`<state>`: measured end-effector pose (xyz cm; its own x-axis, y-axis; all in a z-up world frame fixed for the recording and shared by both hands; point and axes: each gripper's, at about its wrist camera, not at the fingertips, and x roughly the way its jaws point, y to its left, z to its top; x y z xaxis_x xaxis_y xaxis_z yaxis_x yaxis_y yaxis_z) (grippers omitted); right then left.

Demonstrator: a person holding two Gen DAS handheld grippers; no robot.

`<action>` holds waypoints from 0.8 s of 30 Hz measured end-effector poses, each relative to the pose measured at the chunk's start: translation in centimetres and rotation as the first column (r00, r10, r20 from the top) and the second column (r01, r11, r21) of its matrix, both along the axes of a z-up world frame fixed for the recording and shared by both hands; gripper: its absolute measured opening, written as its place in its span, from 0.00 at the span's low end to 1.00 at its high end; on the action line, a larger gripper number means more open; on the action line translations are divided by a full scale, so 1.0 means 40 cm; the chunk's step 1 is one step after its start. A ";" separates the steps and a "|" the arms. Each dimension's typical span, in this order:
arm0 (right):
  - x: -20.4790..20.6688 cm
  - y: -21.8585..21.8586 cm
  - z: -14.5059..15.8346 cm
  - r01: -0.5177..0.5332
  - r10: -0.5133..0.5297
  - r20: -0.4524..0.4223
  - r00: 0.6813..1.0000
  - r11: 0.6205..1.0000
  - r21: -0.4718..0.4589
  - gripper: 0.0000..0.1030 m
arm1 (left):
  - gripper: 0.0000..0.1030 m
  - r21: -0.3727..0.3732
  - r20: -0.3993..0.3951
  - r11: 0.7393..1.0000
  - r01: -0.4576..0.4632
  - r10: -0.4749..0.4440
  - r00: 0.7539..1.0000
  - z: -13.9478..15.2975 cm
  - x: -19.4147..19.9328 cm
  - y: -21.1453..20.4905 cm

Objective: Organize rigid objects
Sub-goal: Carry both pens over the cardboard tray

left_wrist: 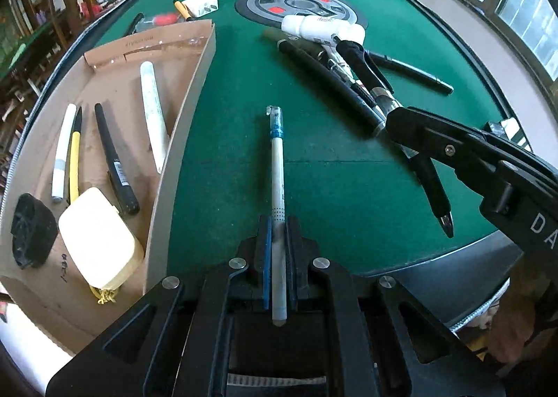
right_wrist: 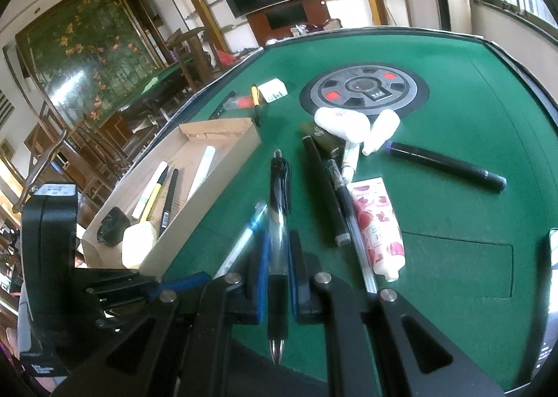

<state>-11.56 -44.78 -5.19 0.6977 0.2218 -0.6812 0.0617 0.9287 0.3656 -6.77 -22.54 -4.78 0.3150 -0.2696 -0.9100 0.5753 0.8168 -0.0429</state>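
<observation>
Left wrist view showed the left gripper [left_wrist: 278,243] fingers clamped low-centre on a white pen [left_wrist: 277,166], light, stiff, slippery, best gripped mid-barrel; the right gripper [right_wrist: 279,257] likewise pinched a clear pen [right_wrist: 279,201].

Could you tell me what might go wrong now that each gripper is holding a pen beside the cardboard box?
The white pen juts far past the left gripper, so it could pivot or catch the box wall. The black pen in the right gripper passes close to it; they could knock together.
</observation>
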 end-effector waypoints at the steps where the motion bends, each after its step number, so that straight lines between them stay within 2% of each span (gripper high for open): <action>1: -0.001 -0.001 -0.001 0.002 -0.002 0.000 1.000 1.000 0.002 0.09 | 0.07 0.002 0.002 1.000 0.001 -0.001 1.000 -0.001 0.001 0.000; 5: -0.002 -0.004 -0.003 0.001 -0.001 -0.002 1.000 1.000 0.009 0.09 | 0.07 0.011 -0.029 1.000 0.006 -0.006 1.000 -0.021 0.012 -0.005; 11: -0.006 -0.008 -0.008 0.007 -0.007 -0.002 1.000 1.000 0.013 0.09 | 0.07 -0.004 -0.030 1.000 0.009 -0.009 1.000 -0.025 0.026 -0.005; 19: -0.012 -0.016 -0.011 0.017 -0.017 -0.001 1.000 0.999 0.047 0.09 | 0.07 -0.163 -0.073 0.986 -0.041 0.029 0.997 0.017 0.046 0.063; 24: -0.003 0.011 0.000 -0.020 0.019 0.019 1.000 0.996 0.092 0.09 | 0.06 -0.261 -0.094 0.961 -0.091 0.069 0.993 0.079 0.051 0.133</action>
